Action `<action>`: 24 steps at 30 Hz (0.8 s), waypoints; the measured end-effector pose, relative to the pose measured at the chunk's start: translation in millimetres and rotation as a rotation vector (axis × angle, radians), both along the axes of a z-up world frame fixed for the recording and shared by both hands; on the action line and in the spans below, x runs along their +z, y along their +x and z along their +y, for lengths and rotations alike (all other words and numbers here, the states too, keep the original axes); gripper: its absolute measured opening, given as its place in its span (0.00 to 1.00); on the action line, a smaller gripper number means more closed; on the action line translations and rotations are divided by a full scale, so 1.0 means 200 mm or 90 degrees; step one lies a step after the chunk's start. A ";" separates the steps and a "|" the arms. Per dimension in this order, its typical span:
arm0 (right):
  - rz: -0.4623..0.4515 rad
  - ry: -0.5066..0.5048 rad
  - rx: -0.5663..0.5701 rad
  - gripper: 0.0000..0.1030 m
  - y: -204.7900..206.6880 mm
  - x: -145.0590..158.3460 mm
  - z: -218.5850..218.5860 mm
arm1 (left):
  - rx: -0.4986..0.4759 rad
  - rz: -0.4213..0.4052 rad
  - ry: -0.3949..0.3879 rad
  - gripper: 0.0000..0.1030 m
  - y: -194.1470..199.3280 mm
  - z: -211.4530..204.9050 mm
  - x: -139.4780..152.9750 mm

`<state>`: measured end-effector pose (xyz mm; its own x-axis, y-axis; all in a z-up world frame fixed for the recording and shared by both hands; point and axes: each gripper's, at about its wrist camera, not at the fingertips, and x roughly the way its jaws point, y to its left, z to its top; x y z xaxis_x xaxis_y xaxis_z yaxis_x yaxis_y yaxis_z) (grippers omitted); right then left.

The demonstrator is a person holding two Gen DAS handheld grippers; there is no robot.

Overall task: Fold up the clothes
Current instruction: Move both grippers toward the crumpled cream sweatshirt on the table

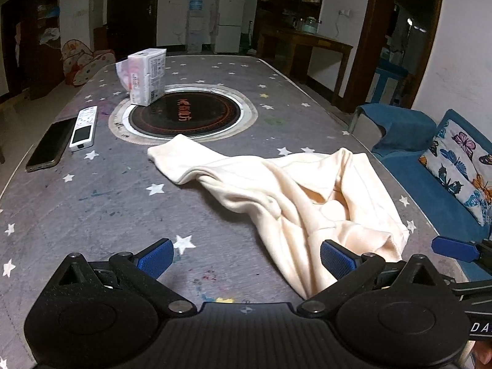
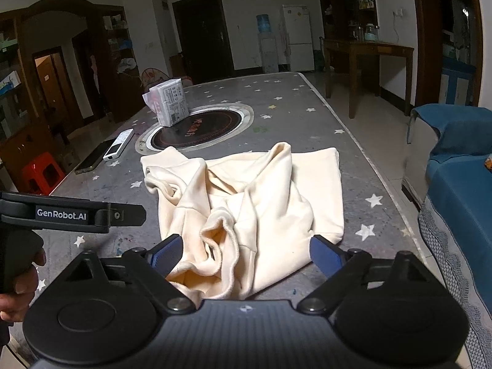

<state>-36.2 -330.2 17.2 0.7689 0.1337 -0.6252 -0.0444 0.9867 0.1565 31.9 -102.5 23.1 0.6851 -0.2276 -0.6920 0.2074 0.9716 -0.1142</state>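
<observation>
**Cream garment bunched, fold not yet begun**

The cream garment [image 2: 246,203] lies crumpled on the star-print worktop [image 1: 92,203], soft fleece with ribbed cuffs, one sleeve reaching toward the round hob [image 1: 184,113]. I hold left tongs [image 1: 246,258] and right tongs [image 2: 246,250] wide open, gripping nothing. Next I'd judge it needs spreading flat.

The worktop [image 1: 215,230] has a grey cover with white stars. On it lie a crumpled cream sweatshirt [image 1: 307,203], a round cooktop [image 1: 187,115], a tissue pack [image 1: 147,75], a remote control [image 1: 83,126] and a phone [image 1: 50,145].
</observation>
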 end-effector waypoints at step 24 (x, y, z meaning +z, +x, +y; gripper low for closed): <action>0.034 -0.018 -0.027 0.86 0.01 -0.01 0.00 | 0.011 0.002 0.019 1.00 0.02 -0.10 -0.05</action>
<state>-34.8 -330.1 14.9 0.7391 0.0835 -0.6685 0.0053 0.9915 0.1297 36.5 -122.5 12.3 0.6868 -0.1947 -0.7003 0.1906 0.9780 -0.0850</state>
